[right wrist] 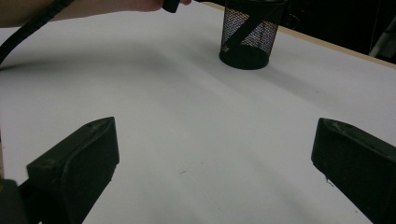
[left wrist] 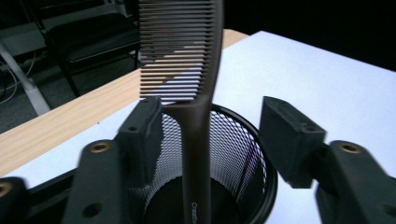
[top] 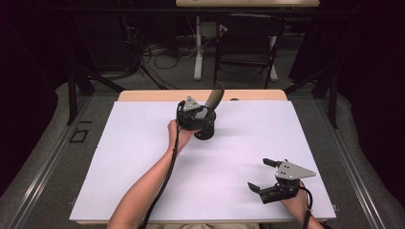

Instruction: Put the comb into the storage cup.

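High view: near right, the right gripper (top: 263, 176) rests on the white table (top: 119, 162), jaws wide apart, empty. Farther, centre, the left gripper (left wrist: 210, 135), jaws open, flanks a dark plastic comb (left wrist: 194, 93) standing upright, teeth-end up, handle inside the black mesh cup (left wrist: 247, 158).

Dark room, chair (top: 248, 43) behind table (top: 143, 96)
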`<state>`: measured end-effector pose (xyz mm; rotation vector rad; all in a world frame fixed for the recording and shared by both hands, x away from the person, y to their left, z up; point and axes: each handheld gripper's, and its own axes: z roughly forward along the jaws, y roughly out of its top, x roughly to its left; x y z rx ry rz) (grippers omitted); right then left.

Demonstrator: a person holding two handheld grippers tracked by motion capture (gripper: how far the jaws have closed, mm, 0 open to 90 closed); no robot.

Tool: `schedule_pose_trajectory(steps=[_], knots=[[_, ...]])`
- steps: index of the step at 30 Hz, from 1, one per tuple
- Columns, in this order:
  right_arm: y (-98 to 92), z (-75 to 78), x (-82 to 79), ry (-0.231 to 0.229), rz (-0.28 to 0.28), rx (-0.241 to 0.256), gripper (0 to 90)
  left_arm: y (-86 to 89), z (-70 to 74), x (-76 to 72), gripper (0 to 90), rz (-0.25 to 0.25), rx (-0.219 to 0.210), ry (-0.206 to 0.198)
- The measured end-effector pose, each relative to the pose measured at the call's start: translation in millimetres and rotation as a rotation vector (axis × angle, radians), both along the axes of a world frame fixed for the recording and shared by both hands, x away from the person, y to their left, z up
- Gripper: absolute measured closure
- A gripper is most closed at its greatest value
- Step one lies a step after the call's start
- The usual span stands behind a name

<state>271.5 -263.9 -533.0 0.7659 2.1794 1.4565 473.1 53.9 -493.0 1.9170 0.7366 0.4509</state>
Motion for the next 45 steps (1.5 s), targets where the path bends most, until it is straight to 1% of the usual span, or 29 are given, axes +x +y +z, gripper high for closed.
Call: schedule_pose_trajectory(steps=[2, 3, 5, 8, 9, 10, 13, 15, 17, 19, 21, 22, 25, 26, 27, 31, 33, 38, 45], knots=[[0.0, 0.1, 0.0, 0.001, 0.0, 0.0, 0.4, 1.4, 2.5, -2.8, 32.4, 0.0, 0.007, -0.004], [0.1, 0.0, 0.1, 0.001, 0.0, 0.0, 0.3, 2.5, 3.9, -3.7, 29.2, -0.011, 0.014, -0.004], [0.1, 0.3, 0.2, 0.003, 0.003, -0.009, 0.3, 4.1, 6.3, -6.1, 24.3, -0.014, 0.011, -0.005], [0.1, 0.4, 0.1, 0.002, 0.003, -0.009, 0.4, 6.7, 9.6, -9.5, 18.4, -0.015, 0.009, -0.002], [0.3, 0.0, 0.5, -0.001, 0.0, -0.003, 0.4, 7.5, 10.7, -10.7, 17.4, -0.016, 0.009, -0.001], [-0.3, 0.2, 0.5, 0.003, 0.001, -0.009, 0.3, 8.9, 11.8, -11.9, 15.7, -0.02, 0.011, 0.0], [0.1, 0.2, 0.4, 0.003, 0.002, -0.008, 0.3, 12.3, 13.3, -15.7, 14.1, -0.028, 0.015, 0.002], [0.3, 0.0, 0.3, 0.006, 0.0, -0.007, 0.4, 14.7, 13.3, -18.0, 12.5, -0.029, 0.031, 0.004], [0.0, -0.1, 0.7, 0.004, 0.0, -0.008, 0.4, 17.9, 13.0, -19.5, 10.1, -0.027, 0.034, 0.013], [0.2, -0.2, 0.7, 0.007, -0.001, -0.008, 0.3, 21.2, 13.2, -21.0, 8.9, -0.027, 0.04, 0.011], [0.1, -0.3, 0.7, 0.01, -0.002, -0.006, 0.3, 24.1, 14.0, -22.1, 5.2, -0.027, 0.041, 0.02], [0.1, -0.2, 0.7, 0.01, -0.003, -0.006, 0.4, 25.2, 14.5, -23.0, 4.0, -0.025, 0.039, 0.021], [0.1, -0.2, 0.6, 0.009, -0.002, -0.008, 0.3, 28.4, 16.7, -26.2, 1.4, -0.026, 0.051, 0.02], [0.2, -0.1, 0.6, 0.009, -0.002, -0.007, 0.3, 29.2, 17.3, -27.4, 1.4, -0.025, 0.049, 0.021], [0.3, 0.0, 0.5, 0.009, -0.001, -0.007, 0.3, 30.2, 17.8, -28.5, 0.3, -0.025, 0.054, 0.021], [0.5, 0.1, 0.2, 0.005, 0.0, -0.005, 0.3, 34.1, 19.5, -33.6, 0.3, -0.028, 0.074, 0.023], [-0.1, 0.3, 0.3, 0.01, 0.0, -0.006, 0.3, 36.4, 20.0, -36.7, 0.2, -0.032, 0.078, 0.029], [0.1, 0.2, 0.4, 0.01, 0.0, -0.006, 0.3, 43.7, 20.8, -45.2, 0.0, -0.032, 0.092, 0.027], [0.2, 0.0, 0.5, 0.013, -0.001, -0.006, 0.3, 59.1, 23.4, -55.9, 0.0, -0.018, 0.109, 0.026]])
